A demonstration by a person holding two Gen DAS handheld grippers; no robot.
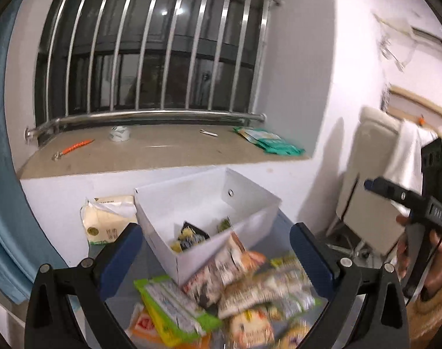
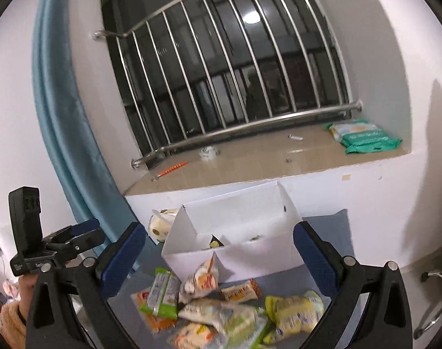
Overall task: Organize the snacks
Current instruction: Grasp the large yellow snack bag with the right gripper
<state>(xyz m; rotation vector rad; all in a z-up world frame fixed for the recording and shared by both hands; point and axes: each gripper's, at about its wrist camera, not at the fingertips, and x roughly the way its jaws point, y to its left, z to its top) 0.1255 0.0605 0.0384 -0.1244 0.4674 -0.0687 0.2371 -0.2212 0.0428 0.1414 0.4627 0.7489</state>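
A white cardboard box (image 1: 250, 200) with a divider stands on a grey table under a window sill; it also shows in the right wrist view (image 2: 250, 258). A dark snack packet (image 1: 189, 237) lies inside it. A pile of snack packets (image 1: 244, 296) lies in front of the box, seen from the right too (image 2: 221, 311), with a green-edged packet (image 1: 168, 305) at the left. My left gripper (image 1: 215, 258) is open and empty above the pile. My right gripper (image 2: 218, 258) is open and empty above the pile, also in the left wrist view (image 1: 395, 195).
A cream bag (image 1: 104, 221) stands left of the box against the wall. The window sill (image 1: 162, 154) holds green packs (image 1: 270, 142), an orange tool (image 1: 75, 147) and a small white item. A blue curtain (image 2: 61, 116) hangs at the left. A chair (image 1: 372, 180) stands at the right.
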